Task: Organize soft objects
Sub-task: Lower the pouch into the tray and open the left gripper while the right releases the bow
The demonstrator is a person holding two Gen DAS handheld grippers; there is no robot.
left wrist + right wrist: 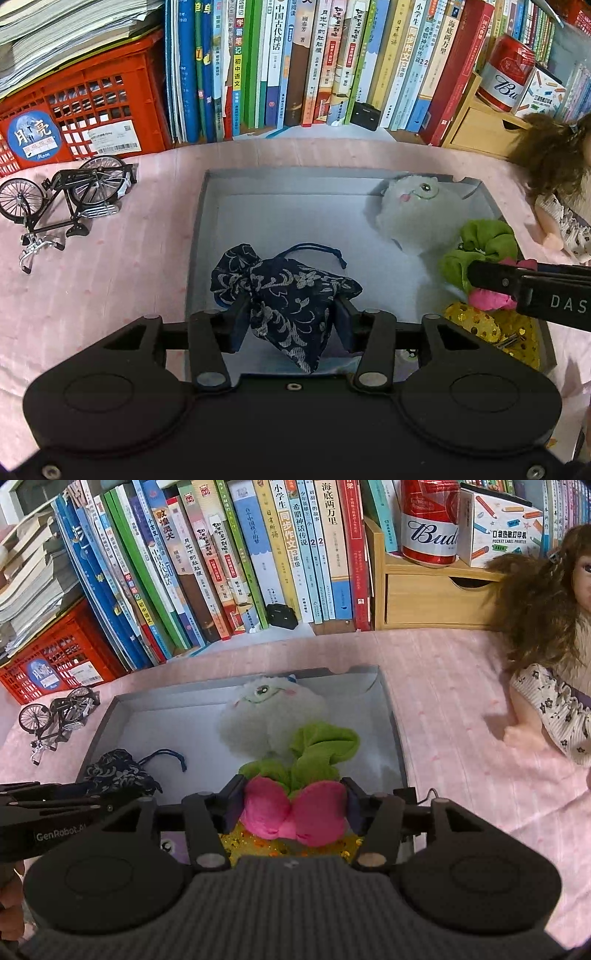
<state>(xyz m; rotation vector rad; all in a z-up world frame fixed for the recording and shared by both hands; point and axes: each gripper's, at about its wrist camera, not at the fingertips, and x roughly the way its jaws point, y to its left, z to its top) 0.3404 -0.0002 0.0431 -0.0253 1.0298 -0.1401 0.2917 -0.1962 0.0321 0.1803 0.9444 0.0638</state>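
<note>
so both grippers are over the grey tray point(207, 236) on the pink cloth. The left gripper point(291, 314) is grasping a dark blue floral drawstring pouch point(291, 295), pads pressed on both its sides, above the tray's near-left part. The right gripper point(293, 805) is clenched on a pink plush radish point(295, 812) with green leaves, at the tray's near-right side, over a gold sequin thing point(258, 845). A white fluffy plush point(266, 712) lies in the tray's far-right corner
</note>
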